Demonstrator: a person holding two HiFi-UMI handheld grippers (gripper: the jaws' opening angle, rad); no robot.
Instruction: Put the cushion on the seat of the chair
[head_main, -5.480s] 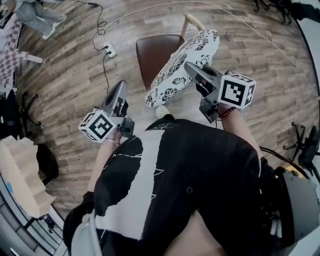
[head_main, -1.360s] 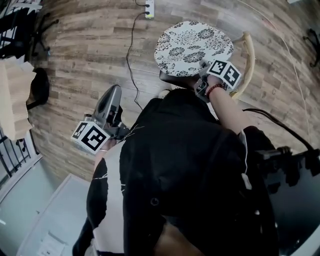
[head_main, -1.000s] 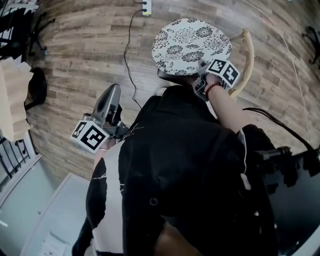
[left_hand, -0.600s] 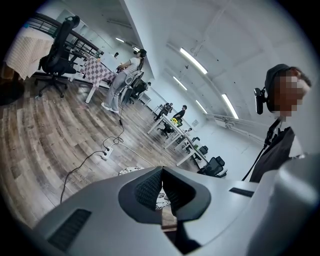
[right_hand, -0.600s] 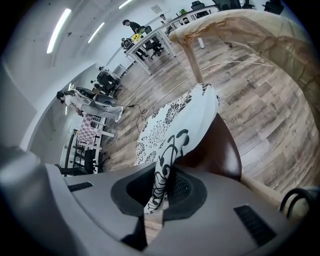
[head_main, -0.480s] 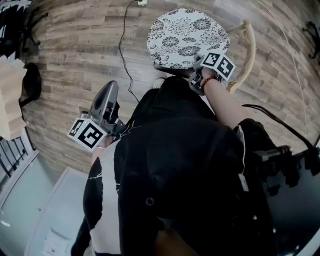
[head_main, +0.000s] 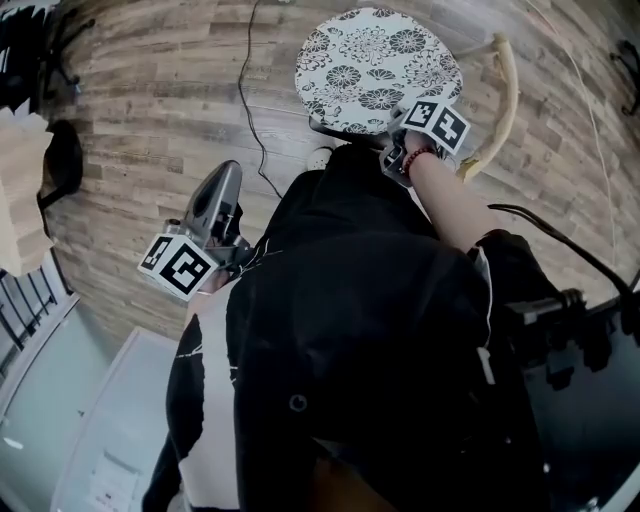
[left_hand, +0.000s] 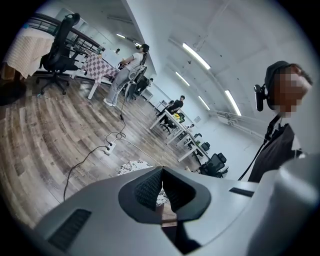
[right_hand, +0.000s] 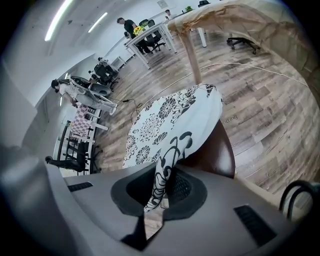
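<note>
Wood-plank floor (head_main: 150, 120) runs all round the chair (head_main: 508, 95), with a cable (head_main: 245, 90) trailing past on the left. The cushion (head_main: 375, 65) lies spread over the chair's brown seat (right_hand: 222, 150). Its near rim is raised a little at the seat's near edge, because the right tongs (right_hand: 162, 187) are clamped on a fold of the flowered cloth. In the right gripper view a bare strip of seat shows along one side edge, so the cushion looks off-centre.

The left tongs (left_hand: 161, 182) are closed on nothing and hang off to the left above the floor, well apart from the chair.

The likeliest slip is at the release. If the jaws open while the cushion sits skewed, the overhanging side could tip it over the seat edge and onto the floor. The pinched cloth could also catch on the ribbed pads (right_hand: 180, 187) — a backward pull would then drag the whole cushion off the near edge. The empty tongs are too far away to steady it.
</note>
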